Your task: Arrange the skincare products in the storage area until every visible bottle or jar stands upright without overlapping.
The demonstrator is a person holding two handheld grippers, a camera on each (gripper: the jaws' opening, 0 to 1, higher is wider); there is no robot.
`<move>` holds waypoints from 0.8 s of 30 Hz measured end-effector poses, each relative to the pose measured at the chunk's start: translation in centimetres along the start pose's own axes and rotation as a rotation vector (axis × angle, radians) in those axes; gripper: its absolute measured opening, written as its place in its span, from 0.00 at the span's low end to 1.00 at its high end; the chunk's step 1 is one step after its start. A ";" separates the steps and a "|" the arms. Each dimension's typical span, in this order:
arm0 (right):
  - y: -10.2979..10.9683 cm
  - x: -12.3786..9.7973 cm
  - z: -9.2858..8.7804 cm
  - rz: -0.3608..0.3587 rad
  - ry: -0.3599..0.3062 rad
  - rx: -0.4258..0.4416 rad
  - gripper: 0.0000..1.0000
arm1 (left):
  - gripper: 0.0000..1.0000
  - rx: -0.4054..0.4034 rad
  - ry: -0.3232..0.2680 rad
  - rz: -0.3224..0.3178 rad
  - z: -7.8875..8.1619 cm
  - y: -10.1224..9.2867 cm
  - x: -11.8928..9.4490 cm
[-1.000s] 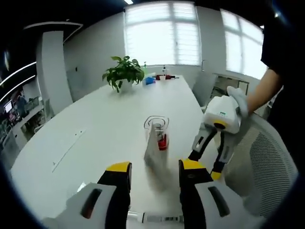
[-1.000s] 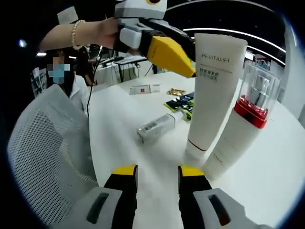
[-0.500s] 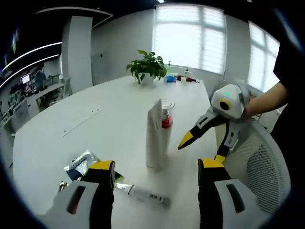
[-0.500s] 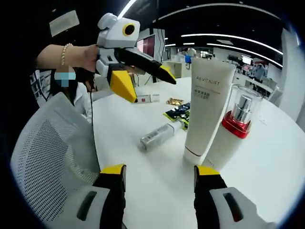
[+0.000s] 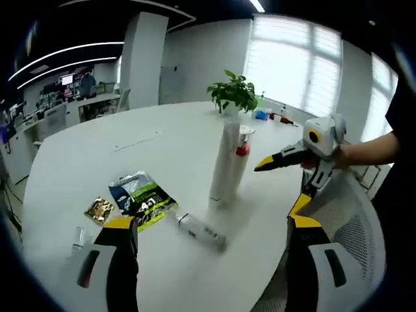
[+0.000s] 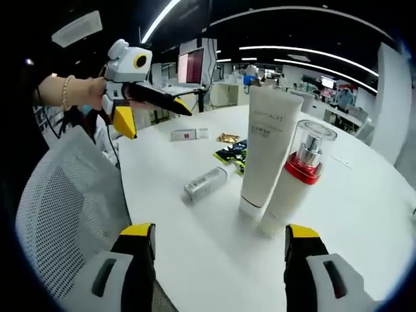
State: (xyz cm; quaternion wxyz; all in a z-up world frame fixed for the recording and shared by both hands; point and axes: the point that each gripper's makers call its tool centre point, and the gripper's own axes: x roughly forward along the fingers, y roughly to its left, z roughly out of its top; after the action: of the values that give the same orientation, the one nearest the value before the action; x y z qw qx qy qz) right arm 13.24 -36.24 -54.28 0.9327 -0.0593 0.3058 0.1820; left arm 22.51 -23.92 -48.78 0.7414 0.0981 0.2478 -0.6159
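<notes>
A tall white tube (image 5: 225,162) (image 6: 265,148) stands upright on the white table (image 5: 162,149), touching a clear-capped pump bottle with a red band (image 5: 242,147) (image 6: 296,181), also upright. A small silver-white bottle (image 5: 202,230) (image 6: 205,184) lies on its side in front of them. My left gripper (image 5: 211,257) (image 6: 159,123) is open and holds nothing, back from the lying bottle. My right gripper (image 6: 218,250) (image 5: 276,190) is also open and holds nothing, off the table edge beside the tube.
Green sachet packets (image 5: 141,195) (image 6: 231,155), a gold sachet (image 5: 99,208) (image 6: 227,137) and a small white tube lying flat (image 6: 188,134) are scattered near the bottle. A mesh chair (image 6: 58,208) stands at the table edge. A potted plant (image 5: 235,94) sits farther down the table.
Both grippers have drawn back from the tube and pump bottle, and both pairs of jaws have opened wider. The products have stayed where they were.
</notes>
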 end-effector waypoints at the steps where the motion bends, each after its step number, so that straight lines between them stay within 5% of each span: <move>1: 0.0 -0.2 0.0 -0.002 0.003 0.010 0.90 | 0.91 -0.010 0.005 0.010 -0.4 0.1 -0.5; 11: -0.5 -2.0 -0.2 -0.067 -0.003 0.110 0.99 | 0.99 -0.155 -0.004 0.135 -3.1 1.4 -4.4; 15: -0.9 -2.9 0.0 -0.092 -0.019 0.151 0.99 | 0.99 -0.192 -0.041 0.153 -2.7 1.5 -5.3; 24: -1.0 -3.9 0.6 -0.136 -0.063 0.115 0.97 | 0.99 -0.222 -0.027 0.181 -4.2 1.0 -6.8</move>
State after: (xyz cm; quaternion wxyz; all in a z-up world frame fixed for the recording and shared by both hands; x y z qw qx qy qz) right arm 10.97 -38.20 -51.52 0.9539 -0.0205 0.2813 0.1024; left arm 21.64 -15.96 -49.22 0.8034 0.0294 0.2946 -0.5166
